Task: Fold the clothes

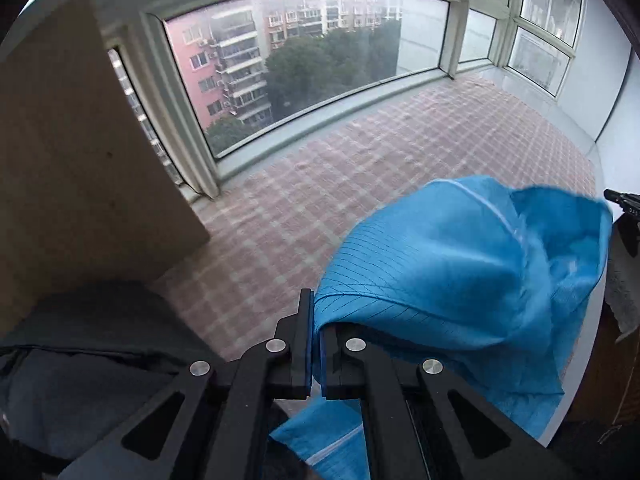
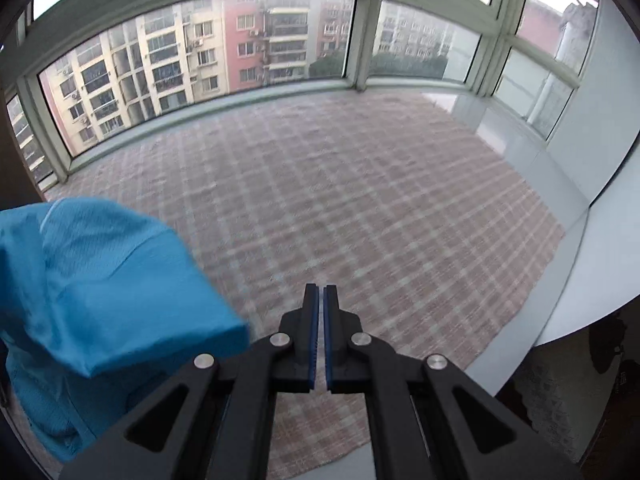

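Left hand-held gripper [image 1: 317, 344]: its pads are pinching an edge of the blue garment [image 1: 448, 264], with cloth passing between the jaws and hanging below them.
Right hand-held gripper [image 2: 321, 336]: its jaws are standing together with only a thin slit between the blue pads, and nothing is showing between them.
Blue garment: it is hanging bunched and lifted in the air, near and to the right in the left wrist view, near and to the left [image 2: 100, 280] in the right wrist view; it is blurring at its far edge, so it is probably swinging.
Checked mat [image 2: 360, 200]: it is lying flat over the window ledge, stretching far toward the window [image 1: 304, 60].
Dark pile [image 1: 80, 360]: something dark is lying near left; I cannot tell what it is.
Step in hand: judging by the lift, the garment is being carried or shaken out over the mat; whether it is heading for spreading or is being moved mid-fold, these views are not settling.
Next move calls for: a second hold on the cloth, so the right jaws would need to part and take an edge well apart from the left pinch.
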`<state>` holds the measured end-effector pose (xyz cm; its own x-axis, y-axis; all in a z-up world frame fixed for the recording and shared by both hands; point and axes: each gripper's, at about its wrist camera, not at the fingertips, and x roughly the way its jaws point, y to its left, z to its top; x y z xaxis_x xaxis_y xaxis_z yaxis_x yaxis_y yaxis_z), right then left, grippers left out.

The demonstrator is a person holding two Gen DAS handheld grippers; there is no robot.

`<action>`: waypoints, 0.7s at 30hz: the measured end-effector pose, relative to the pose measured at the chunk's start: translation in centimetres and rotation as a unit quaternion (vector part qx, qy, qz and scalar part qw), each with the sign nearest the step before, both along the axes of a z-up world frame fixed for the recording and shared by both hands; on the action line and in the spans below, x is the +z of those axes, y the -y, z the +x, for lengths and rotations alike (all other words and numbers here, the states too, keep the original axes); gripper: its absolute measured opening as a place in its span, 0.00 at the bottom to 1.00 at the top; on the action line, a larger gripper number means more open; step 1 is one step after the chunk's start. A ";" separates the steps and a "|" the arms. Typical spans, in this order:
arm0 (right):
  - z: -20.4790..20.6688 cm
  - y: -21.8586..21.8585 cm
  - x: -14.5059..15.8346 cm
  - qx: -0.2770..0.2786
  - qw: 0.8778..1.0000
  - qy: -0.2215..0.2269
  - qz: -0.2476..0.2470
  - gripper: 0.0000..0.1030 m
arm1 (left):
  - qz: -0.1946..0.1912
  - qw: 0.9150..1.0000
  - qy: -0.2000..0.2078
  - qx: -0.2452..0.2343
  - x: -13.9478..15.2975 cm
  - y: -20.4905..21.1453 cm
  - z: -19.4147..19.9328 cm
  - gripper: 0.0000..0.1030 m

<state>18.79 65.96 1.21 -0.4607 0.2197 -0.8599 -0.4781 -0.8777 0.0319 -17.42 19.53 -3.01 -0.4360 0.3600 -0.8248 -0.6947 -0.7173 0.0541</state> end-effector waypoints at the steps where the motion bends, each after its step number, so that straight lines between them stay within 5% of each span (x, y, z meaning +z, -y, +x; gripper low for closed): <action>1: 0.0 0.2 0.6 0.005 1.000 -0.004 0.000 0.02 | 0.014 1.000 -0.002 -0.006 1.5 0.3 0.2 0.02; 4: 0.2 0.6 2.4 0.018 1.000 -0.016 0.001 0.06 | 0.007 0.999 -0.034 -0.020 4.3 0.2 1.2 0.02; 8: -1.5 6.8 -2.2 0.121 0.991 0.050 0.028 0.37 | -0.027 0.999 -0.032 -0.033 2.6 0.2 1.8 0.02; 12: -2.9 13.8 -9.8 0.228 0.962 0.142 0.043 0.37 | -0.035 0.999 -0.003 -0.013 -0.5 1.3 1.4 0.02; 15: -3.5 16.8 -13.1 0.277 0.943 0.169 0.075 0.37 | -0.035 0.999 0.015 -0.001 -1.9 2.3 1.4 0.02; 21: -5.3 17.3 -14.5 0.301 0.935 0.160 0.098 0.37 | -0.039 0.999 0.034 0.008 -3.0 3.6 1.7 0.02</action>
<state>13.49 48.65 -13.32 -0.2776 0.1720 -0.9452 0.1473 -0.9646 -0.2187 -15.72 15.96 -5.97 -0.3828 0.2874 -0.8780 -0.6878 -0.7231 0.0632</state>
